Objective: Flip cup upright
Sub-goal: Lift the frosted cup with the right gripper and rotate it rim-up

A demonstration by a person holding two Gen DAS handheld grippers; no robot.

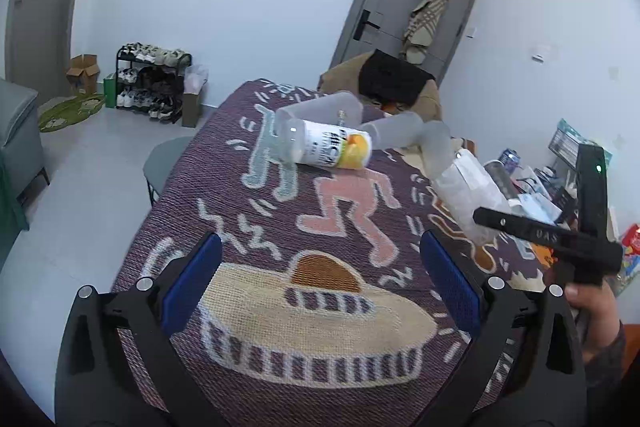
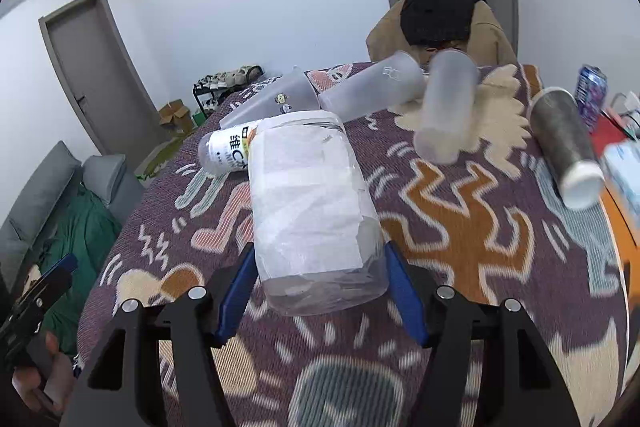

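A clear plastic cup with white paper inside [image 2: 316,211] is tilted between the blue pads of my right gripper [image 2: 320,275], which is shut on its lower part, its rim pointing away. It also shows in the left wrist view [image 1: 468,195], with the right gripper [image 1: 520,223] on it. My left gripper [image 1: 320,259] is open and empty above the patterned cloth [image 1: 280,227]. Three frosted cups lie on their sides further back [image 2: 372,91] [image 2: 448,103] [image 2: 272,99], with a white labelled cup [image 2: 226,151] beside them.
A dark grey cup with a white base [image 2: 568,147] lies on its side at the right, near a blue can [image 2: 592,91] and clutter at the table's right edge. A chair draped with clothes [image 2: 436,19] stands behind the table. The floor drops off to the left.
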